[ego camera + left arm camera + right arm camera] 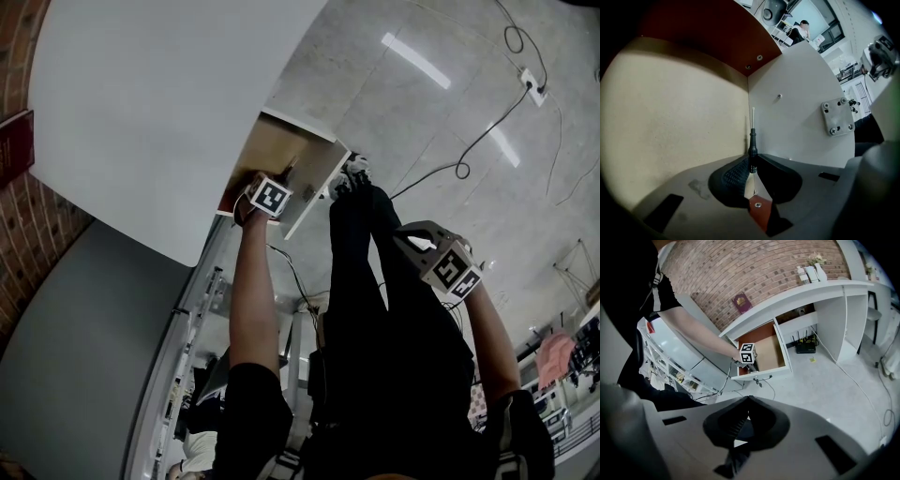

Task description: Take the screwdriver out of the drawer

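Drawer interior: left gripper pinches the screwdriver at its jaw tips, blade toward 12 o'clock, where a corner snag could twist it loose; right gripper closed, empty.

— Where's the right gripper?
— Bottom centre, jaws together, nothing between them.
— And the drawer?
— Mid-frame, open under the table, below a brick wall. The left gripper sits at its front left corner, with an arm coming in from the upper left.
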